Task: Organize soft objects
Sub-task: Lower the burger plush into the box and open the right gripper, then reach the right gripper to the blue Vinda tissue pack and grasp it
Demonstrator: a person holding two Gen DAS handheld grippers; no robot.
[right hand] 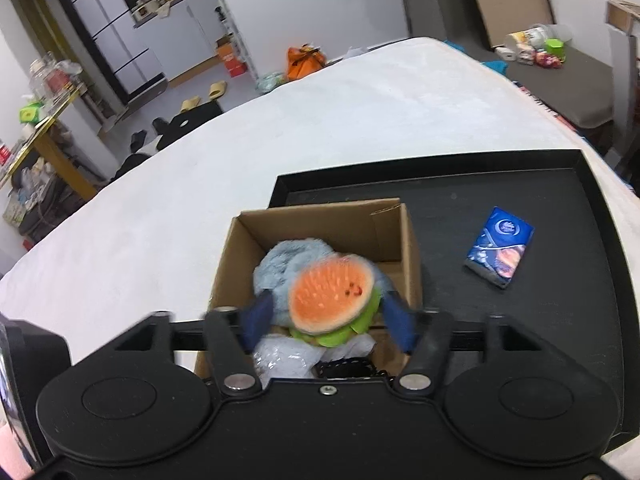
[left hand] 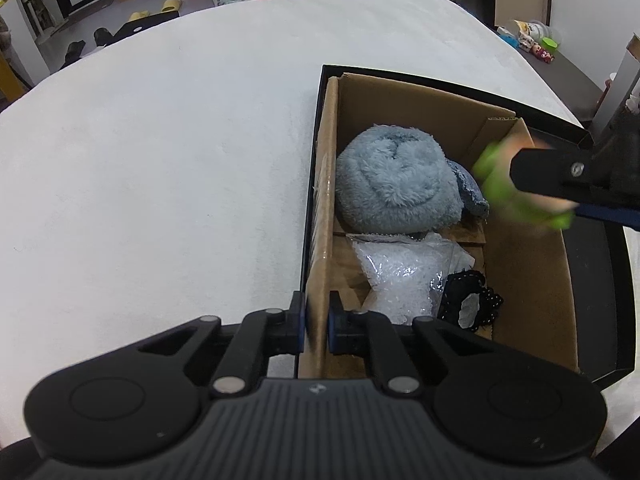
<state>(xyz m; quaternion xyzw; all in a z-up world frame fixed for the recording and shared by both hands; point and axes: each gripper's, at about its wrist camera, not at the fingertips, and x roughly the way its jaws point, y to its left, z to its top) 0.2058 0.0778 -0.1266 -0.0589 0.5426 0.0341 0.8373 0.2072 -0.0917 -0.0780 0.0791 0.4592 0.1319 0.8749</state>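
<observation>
Boxed: blue plush (left hand: 394, 184), bead bag (left hand: 400, 276), black scrunchie (left hand: 472, 304) already in your cardboard box (left hand: 532, 276).
Right hand-held gripper (right hand: 328, 312): fingers spread, watermelon toy (right hand: 332, 300) dropping free.
Left hand-held gripper (left hand: 316, 322): clamped on the box wall.
Left: tissue pack (right hand: 500, 246) on the black tray (right hand: 560, 312).

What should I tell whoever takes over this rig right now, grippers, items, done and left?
Left gripper: shut on the cardboard box wall, steadying it.
Right gripper: jaws apart around the blurred watermelon toy over the box; whether the pads touch it is unclear.
In the box: blue plush, clear bag, black lace piece.
Left: toy into the box; blue packet lies on the black tray.
</observation>
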